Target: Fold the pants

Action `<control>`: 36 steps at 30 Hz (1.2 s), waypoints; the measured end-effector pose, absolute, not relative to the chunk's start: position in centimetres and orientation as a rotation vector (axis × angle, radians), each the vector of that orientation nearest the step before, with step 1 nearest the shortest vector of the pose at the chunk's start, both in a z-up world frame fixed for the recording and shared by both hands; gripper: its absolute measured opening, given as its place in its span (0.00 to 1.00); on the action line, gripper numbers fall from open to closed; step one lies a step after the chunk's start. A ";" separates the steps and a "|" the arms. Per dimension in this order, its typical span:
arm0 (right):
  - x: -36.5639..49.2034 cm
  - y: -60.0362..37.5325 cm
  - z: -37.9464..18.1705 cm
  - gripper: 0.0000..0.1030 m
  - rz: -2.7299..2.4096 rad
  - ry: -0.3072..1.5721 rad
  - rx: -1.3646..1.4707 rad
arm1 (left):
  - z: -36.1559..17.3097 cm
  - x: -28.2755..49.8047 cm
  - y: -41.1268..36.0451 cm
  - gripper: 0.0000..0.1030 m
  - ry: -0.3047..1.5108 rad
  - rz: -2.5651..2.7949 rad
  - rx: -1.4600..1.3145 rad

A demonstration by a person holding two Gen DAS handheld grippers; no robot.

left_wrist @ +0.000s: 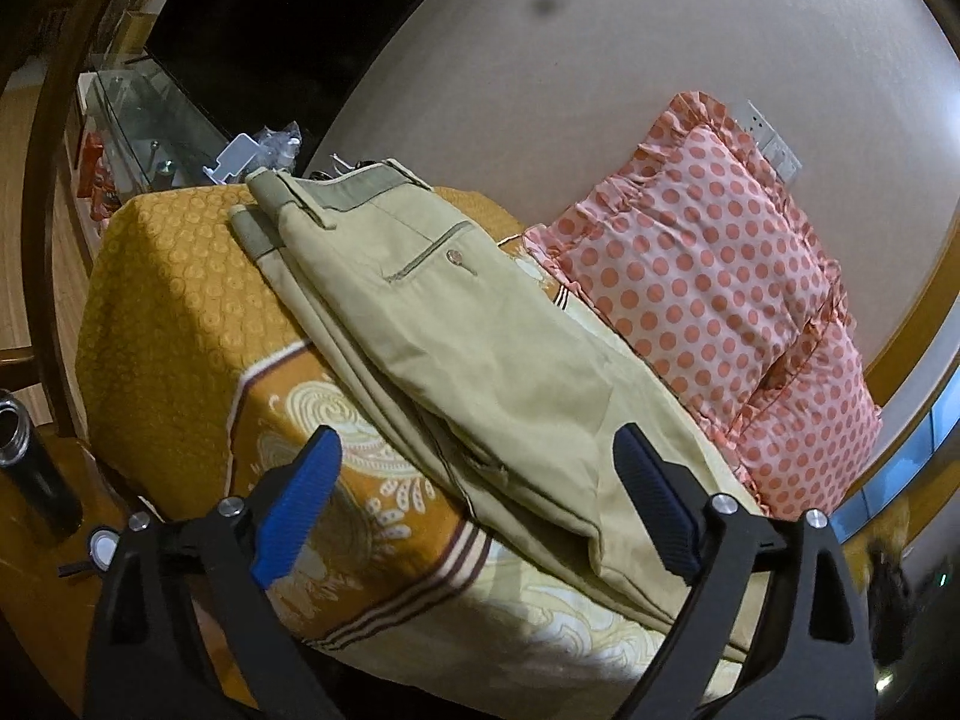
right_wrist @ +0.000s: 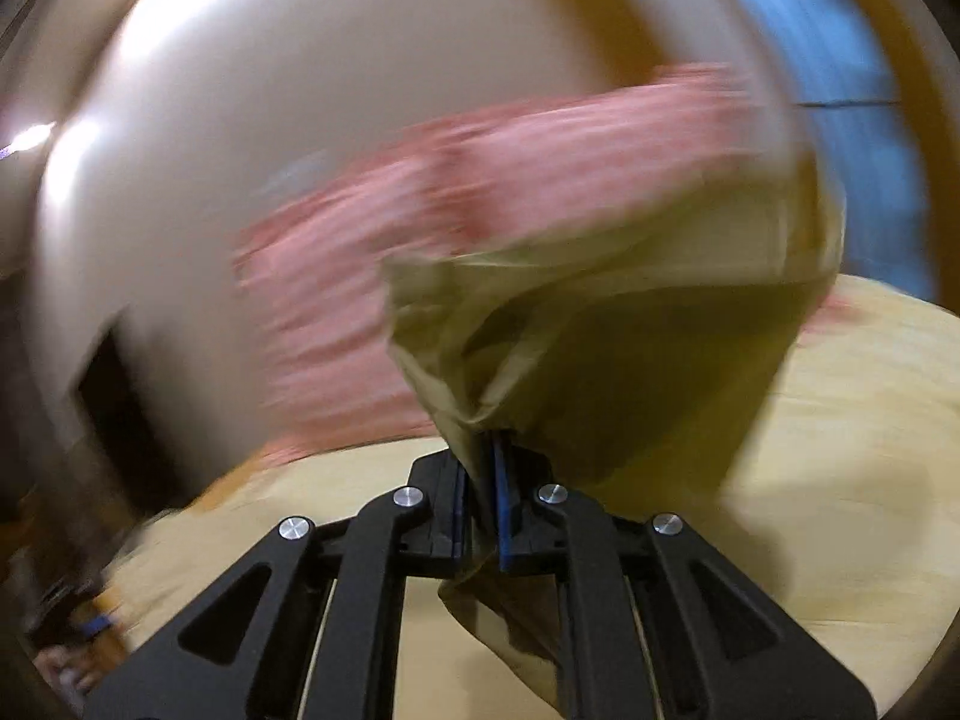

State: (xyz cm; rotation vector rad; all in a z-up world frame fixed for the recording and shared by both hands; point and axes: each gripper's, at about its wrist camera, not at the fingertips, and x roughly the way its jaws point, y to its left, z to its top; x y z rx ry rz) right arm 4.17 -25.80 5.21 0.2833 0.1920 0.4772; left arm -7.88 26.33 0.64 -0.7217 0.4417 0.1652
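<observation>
Khaki pants [left_wrist: 456, 324] lie on the bed, waistband at the far end, legs running toward my left gripper. My left gripper [left_wrist: 480, 504] is open, its blue pads either side of the leg fabric just above the bed, holding nothing. In the right wrist view, which is blurred by motion, my right gripper [right_wrist: 480, 480] is shut on a bunched fold of the pants [right_wrist: 600, 324], and the cloth hangs lifted in front of the camera.
The bed has an orange and cream patterned cover [left_wrist: 180, 300]. A pink polka-dot pillow [left_wrist: 720, 276] lies against the wall to the right of the pants, also in the right view [right_wrist: 480, 192]. A glass shelf [left_wrist: 144, 120] and a dark bottle [left_wrist: 30, 462] stand left.
</observation>
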 end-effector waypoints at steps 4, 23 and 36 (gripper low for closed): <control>5.1 -12.7 2.8 0.10 0.740 0.426 0.040 | 0.8 -7.6 27.2 0.93 0.441 0.164 -0.742; 2.9 -17.8 1.6 0.87 0.778 0.501 0.269 | 1.1 -1.8 33.0 0.94 0.506 0.254 -0.850; 3.3 -24.8 0.9 0.88 0.674 0.419 0.414 | 10.3 2.9 26.4 0.07 0.524 0.211 -0.450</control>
